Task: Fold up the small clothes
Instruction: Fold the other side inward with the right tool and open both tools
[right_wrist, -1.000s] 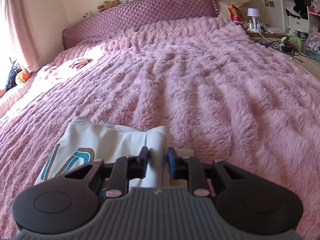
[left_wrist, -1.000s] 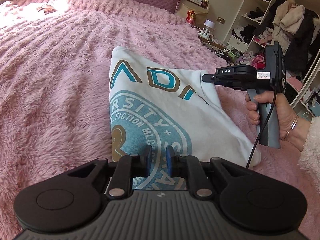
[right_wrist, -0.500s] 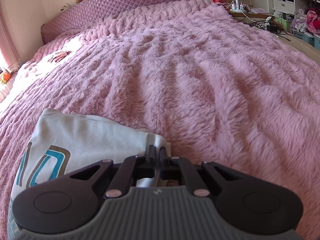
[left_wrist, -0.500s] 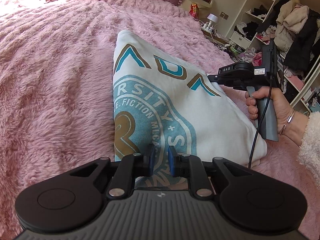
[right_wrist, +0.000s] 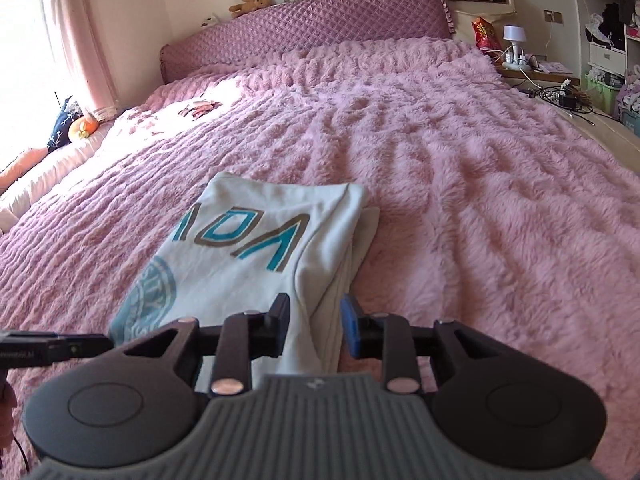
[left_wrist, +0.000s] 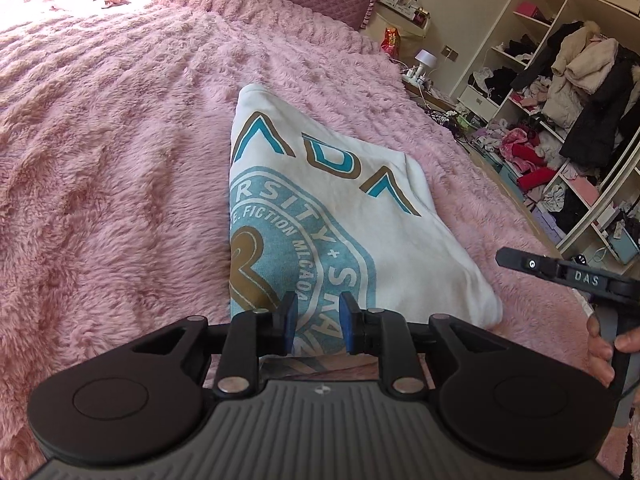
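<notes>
A folded white T-shirt with a teal and brown print lies flat on the pink furry bedspread. My left gripper hovers at its near edge. Its jaws are opening, and the blue pads stand apart without pressing the cloth seen between them. In the right wrist view the shirt shows its layered right edge. My right gripper is over the near end of that edge, jaws opening, holding nothing. In the left wrist view the right gripper is off the shirt's right side. The left gripper pokes in at the right view's left edge.
A quilted purple headboard closes the bed's far end, with a lamp on the nightstand beside it. Open shelves stuffed with clothes stand past the bed's right edge. A small cloth item lies far off in sunlight.
The right gripper shut on the shirt's far right corner, then let go and drew back to the near right. The left jaws widened a little. The shirt lies flat.
</notes>
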`<state>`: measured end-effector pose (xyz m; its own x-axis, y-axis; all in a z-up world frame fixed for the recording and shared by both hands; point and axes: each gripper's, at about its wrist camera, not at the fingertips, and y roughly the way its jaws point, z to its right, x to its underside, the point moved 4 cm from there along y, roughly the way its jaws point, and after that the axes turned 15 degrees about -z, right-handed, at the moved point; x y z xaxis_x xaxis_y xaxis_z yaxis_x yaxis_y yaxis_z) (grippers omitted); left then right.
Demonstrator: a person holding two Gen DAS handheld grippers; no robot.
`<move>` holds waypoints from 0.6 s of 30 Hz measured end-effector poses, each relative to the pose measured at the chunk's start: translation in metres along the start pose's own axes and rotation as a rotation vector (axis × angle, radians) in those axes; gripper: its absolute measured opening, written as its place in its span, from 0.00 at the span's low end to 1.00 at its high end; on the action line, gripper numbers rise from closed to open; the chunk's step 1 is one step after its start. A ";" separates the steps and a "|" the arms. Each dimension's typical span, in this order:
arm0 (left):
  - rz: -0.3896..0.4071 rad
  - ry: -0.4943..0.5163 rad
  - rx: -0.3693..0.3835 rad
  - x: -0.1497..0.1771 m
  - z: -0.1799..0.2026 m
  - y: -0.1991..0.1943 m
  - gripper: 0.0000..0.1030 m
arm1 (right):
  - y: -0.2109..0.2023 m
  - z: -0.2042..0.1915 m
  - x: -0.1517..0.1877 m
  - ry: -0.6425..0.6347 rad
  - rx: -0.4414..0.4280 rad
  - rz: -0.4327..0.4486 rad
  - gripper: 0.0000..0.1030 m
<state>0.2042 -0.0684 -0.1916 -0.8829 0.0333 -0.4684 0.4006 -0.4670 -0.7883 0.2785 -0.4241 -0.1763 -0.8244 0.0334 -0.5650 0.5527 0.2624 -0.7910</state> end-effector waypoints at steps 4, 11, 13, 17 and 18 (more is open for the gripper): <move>-0.022 0.008 -0.026 0.004 -0.001 0.008 0.25 | 0.000 0.000 0.043 0.063 0.001 -0.026 0.32; -0.056 -0.020 -0.024 0.004 -0.011 0.019 0.26 | 0.015 -0.001 0.055 0.141 -0.078 -0.034 0.00; -0.057 -0.040 -0.014 0.003 -0.013 0.017 0.26 | 0.009 -0.003 0.056 0.151 -0.072 -0.020 0.00; -0.061 -0.027 -0.027 0.006 -0.011 0.013 0.26 | -0.014 -0.002 0.053 0.168 -0.081 0.031 0.00; -0.069 -0.022 -0.030 0.007 -0.011 0.015 0.26 | -0.016 -0.003 0.053 0.165 -0.078 0.024 0.00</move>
<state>0.2071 -0.0650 -0.2110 -0.9137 0.0447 -0.4040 0.3455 -0.4380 -0.8299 0.2254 -0.4239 -0.1934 -0.8233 0.1969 -0.5323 0.5668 0.3338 -0.7532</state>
